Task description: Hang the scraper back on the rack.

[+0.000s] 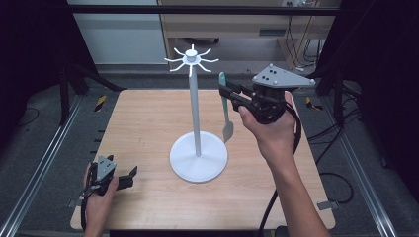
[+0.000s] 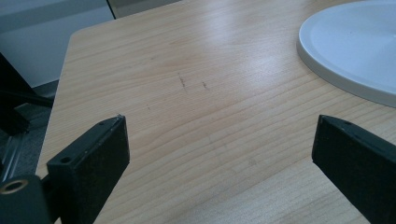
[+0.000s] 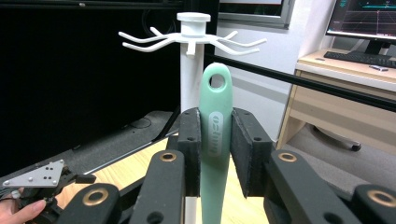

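Table [image 1: 148,128] of pale wood bears the white hook stand [image 1: 196,111]. Right gripper [image 3: 215,140] clamps its jaws on the green spatula [image 3: 215,135], upright just before the stand's pole. Left gripper [image 2: 219,154] gapes wide, empty, the stand's base ahead of its right jaw.

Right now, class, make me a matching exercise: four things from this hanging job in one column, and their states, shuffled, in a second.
Things:
1. mint-green silicone spatula
2. white hook stand with round base
3. left gripper
4. right gripper

States:
A. open, low over the wooden table
B. upright at the table's middle
C. clamped, handle hole upward
D. shut, raised near the hooks

Pairs: 1-C, 2-B, 3-A, 4-D
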Action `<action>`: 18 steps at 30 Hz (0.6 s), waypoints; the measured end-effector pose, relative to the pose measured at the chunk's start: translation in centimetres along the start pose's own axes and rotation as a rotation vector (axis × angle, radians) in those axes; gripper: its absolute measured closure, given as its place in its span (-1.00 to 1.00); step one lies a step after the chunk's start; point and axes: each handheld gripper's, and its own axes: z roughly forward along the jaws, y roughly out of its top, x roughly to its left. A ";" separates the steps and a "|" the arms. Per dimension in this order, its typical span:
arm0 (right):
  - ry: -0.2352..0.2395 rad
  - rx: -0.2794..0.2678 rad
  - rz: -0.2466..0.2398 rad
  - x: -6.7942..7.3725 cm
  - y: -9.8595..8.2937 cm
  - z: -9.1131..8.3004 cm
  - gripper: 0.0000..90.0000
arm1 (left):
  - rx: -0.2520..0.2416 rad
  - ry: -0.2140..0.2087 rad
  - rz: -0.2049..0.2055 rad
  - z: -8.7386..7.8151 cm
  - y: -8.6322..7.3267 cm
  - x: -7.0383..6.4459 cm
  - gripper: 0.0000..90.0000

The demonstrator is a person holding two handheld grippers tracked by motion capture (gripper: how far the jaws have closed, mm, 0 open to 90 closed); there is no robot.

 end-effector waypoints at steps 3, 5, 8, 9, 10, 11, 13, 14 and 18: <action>0.002 0.001 -0.008 0.2 0.1 0.0 0.66 | 0.001 0.000 -0.001 0.0 0.0 0.1 -0.92; 0.005 0.000 -0.008 0.2 0.2 0.1 0.66 | 0.001 0.001 -0.001 0.0 0.0 0.1 -0.92; 0.005 0.002 -0.013 0.3 0.3 0.2 0.66 | 0.001 0.001 -0.001 0.0 0.0 0.1 -0.92; 0.002 0.005 -0.015 0.4 0.4 0.3 0.66 | 0.000 0.000 -0.001 0.0 0.0 0.1 -0.92; 0.002 0.005 -0.015 0.4 0.4 0.3 0.66 | 0.000 0.000 0.000 0.0 0.0 0.1 -0.92; 0.002 0.010 -0.021 0.5 0.5 0.4 0.66 | 0.000 -0.001 0.000 0.0 0.0 0.1 -0.92; 0.001 0.010 -0.021 0.5 0.5 0.4 0.66 | 0.000 -0.001 0.000 0.0 0.0 0.1 -0.92; 0.001 0.012 -0.023 0.5 0.5 0.4 0.66 | 0.000 0.000 -0.001 0.0 0.0 0.1 -0.92; 0.003 0.013 -0.022 0.5 0.7 0.6 0.66 | -0.002 0.002 -0.002 0.0 0.0 0.2 -0.92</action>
